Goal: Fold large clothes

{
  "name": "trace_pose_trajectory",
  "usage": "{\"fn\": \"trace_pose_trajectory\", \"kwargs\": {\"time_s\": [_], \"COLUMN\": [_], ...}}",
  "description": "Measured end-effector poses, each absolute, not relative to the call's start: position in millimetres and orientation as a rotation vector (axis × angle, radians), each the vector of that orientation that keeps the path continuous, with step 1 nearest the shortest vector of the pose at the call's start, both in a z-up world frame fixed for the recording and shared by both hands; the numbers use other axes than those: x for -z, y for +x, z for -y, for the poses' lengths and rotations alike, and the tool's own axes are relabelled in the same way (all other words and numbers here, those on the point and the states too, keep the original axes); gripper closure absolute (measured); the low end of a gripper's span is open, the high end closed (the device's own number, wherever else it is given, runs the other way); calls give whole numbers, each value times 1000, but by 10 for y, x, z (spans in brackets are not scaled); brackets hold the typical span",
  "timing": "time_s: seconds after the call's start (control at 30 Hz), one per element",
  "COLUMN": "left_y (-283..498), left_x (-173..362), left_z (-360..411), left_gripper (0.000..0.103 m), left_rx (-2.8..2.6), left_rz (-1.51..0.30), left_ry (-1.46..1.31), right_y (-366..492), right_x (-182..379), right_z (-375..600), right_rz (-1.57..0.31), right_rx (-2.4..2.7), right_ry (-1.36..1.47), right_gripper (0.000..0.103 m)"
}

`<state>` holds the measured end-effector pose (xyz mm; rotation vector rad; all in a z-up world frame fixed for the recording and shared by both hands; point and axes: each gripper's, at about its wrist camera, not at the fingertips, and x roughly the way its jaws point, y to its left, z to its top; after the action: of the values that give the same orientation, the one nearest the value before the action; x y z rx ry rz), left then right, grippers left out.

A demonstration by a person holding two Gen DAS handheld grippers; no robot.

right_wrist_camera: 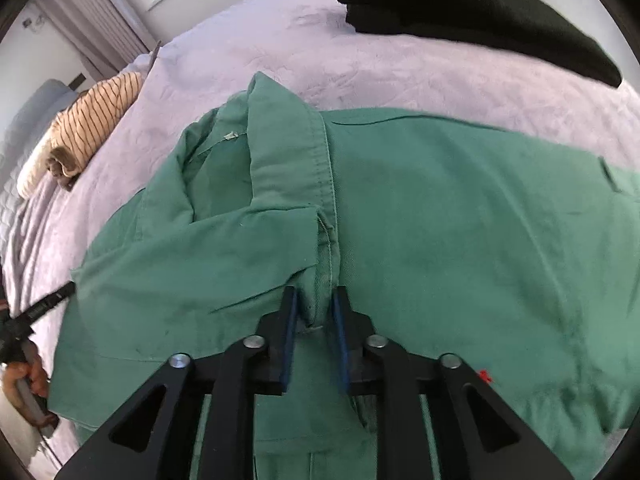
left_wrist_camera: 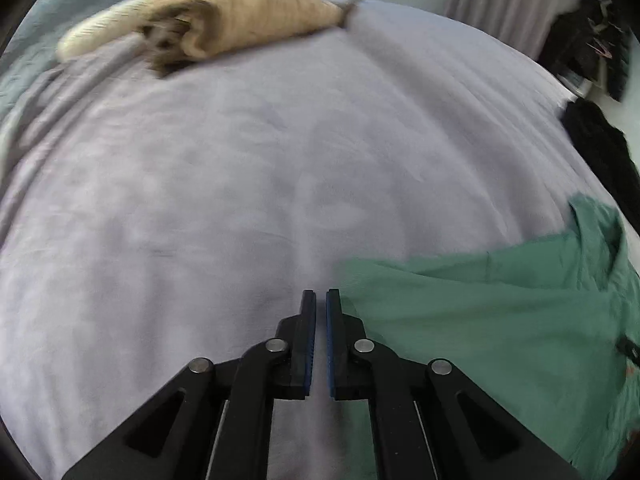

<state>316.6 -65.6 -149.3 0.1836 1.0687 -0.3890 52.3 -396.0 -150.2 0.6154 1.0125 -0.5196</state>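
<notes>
The green jacket lies spread on the lilac bedspread. The right gripper has its jaws pinched on a raised fold of it. The left gripper, jaws together and empty, hovers just left of the jacket's edge.

A bed with a pale lilac cover carries a green jacket spread under the claw, a folded black garment beyond it to the right, and rolled striped clothes far left.
</notes>
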Motion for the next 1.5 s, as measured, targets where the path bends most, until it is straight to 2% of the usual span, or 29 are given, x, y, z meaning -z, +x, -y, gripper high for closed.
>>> {"fn": "trace_pose_trajectory", "kwargs": {"time_s": [0.1,0.23,0.27,0.33,0.47,0.5,0.53,0.57,0.6,0.77,0.97,1.0,1.1,1.23,1.4,1.5], "left_y": [3078,2806,2738,2607,2332,2238,2147,2071,1988,1781,1675,1640,1574,1532,1548,1577], "left_x": [1249,1088,1089,1129,1179,1182,1194,1197,1219,1409,1493,1497,1493,1457,1446,1290], "left_z": [393,16,-83,-240,-440,-455,-460,-452,-435,-440,-603,-627,-680,-753,-627,-482], "left_gripper": [97,97,97,97,97,97,97,97,97,97,97,97,97,97,97,97], "left_rx": [428,434,432,429,479,497,511,518,527,543,508,498,455,426,453,516], "left_rz": [-1071,-1089,-1104,-1139,-1146,-1130,-1112,-1102,-1091,-1134,-1173,-1172,-1160,-1133,-1133,-1100], "left_ry": [155,205,201,180,150,152,166,181,202,154,15,15,55,73,103,109], "right_y": [367,311,352,536,863,943,1068,1188,1322,2130,2791,2869,2931,2721,2857,2868], "right_x": [1296,1207,1256,1466,1418,1322,1221,1145,1089,1049,1412,1564,1718,1433,1798,1797], "right_z": [3818,3121,2941,2404,1965,1944,1961,1998,2049,2086,1657,1523,1420,1843,1910,1946], "right_rz": [-972,-938,-958,-1045,-1045,-1037,-1043,-1048,-1046,-1143,-1327,-1392,-1418,-1207,-1268,-1239], "right_rx": [450,127,71,-69,-190,-179,-158,-138,-125,-78,-68,-37,56,47,-10,-42], "right_ry": [689,889,915,967,915,852,777,724,690,528,344,251,111,342,437,509], "right_gripper": [62,62,63,76,77,67,39,27,25,25,25,28,98,99,97,93]}}
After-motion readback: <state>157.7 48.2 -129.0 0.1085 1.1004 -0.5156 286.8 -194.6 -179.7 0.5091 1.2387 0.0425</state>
